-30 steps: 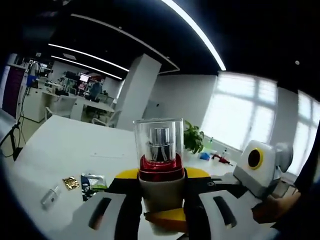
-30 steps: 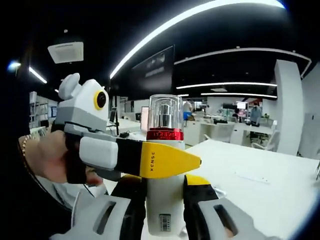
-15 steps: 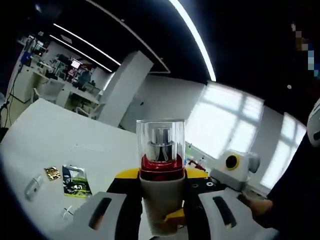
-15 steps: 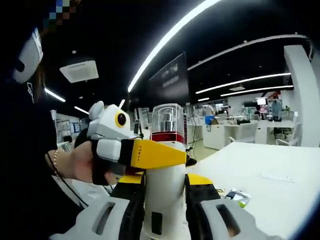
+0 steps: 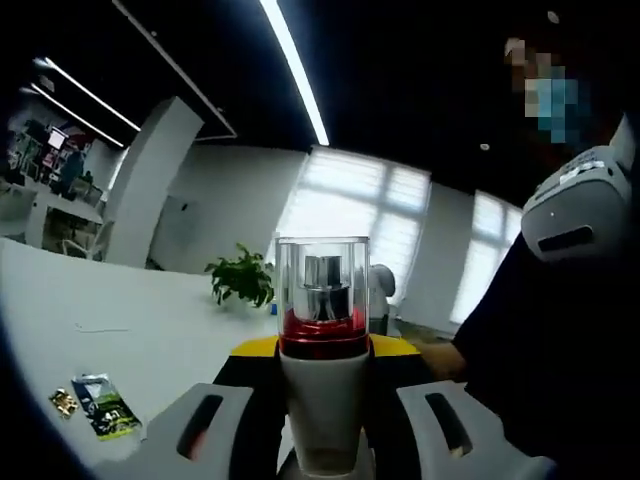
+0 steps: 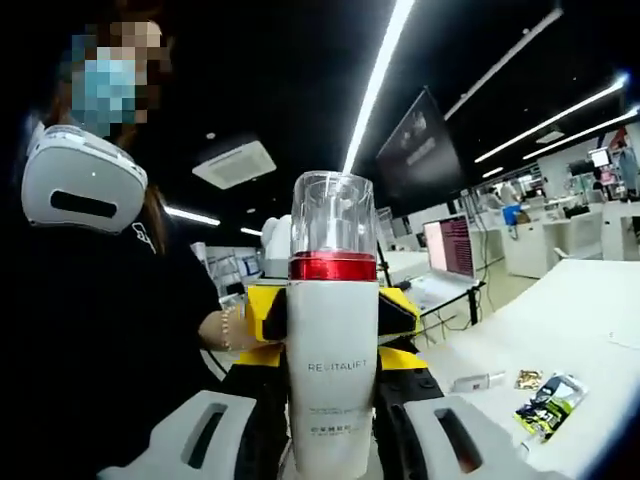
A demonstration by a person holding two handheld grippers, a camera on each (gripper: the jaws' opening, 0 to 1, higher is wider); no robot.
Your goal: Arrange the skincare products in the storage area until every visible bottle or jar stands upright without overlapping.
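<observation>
Bottle held in the air by both grippers, high off the table.

The left gripper and right gripper each close their jaws on the white bottle. If either lets go early or they pull unevenly, it could tilt, slip and fall onto the table, landing near the sachet.

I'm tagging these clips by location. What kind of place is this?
Most likely an open-plan office or lab. Long strip lights run across a dark ceiling, white desks and a lit computer screen stand in the background, and a large white table sits near tall windows with a potted plant.
</observation>
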